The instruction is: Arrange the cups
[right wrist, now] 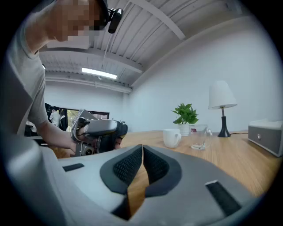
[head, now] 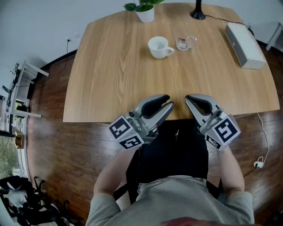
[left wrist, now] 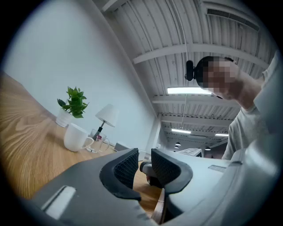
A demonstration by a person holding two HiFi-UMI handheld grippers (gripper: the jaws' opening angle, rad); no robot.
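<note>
Left tool (left wrist: 145, 165) released, right tool (right wrist: 142, 152) clenched, at near table (head: 110, 79) edge; white mug (head: 159, 47), glass cup (head: 185, 43) far side, near plant (head: 145, 9).

Light wood table with rounded corners (head: 110, 70) fills the upper frame. White ceramic mug (head: 158, 46) sits upper centre with its handle to the right, and a clear glass cup (head: 185, 43) stands just beside it, apart. White pot with a green plant (head: 145, 12) is at the top edge, with a black lamp base (head: 197, 13) to its right. White rectangular box (head: 244, 45) lies upper right. Grey left gripper (head: 169, 102) and grey right gripper (head: 188, 100) hover over the table's near edge, lower centre; left tips slightly apart, right tips together. Dark wood floor (head: 48, 145) lies below.
</note>
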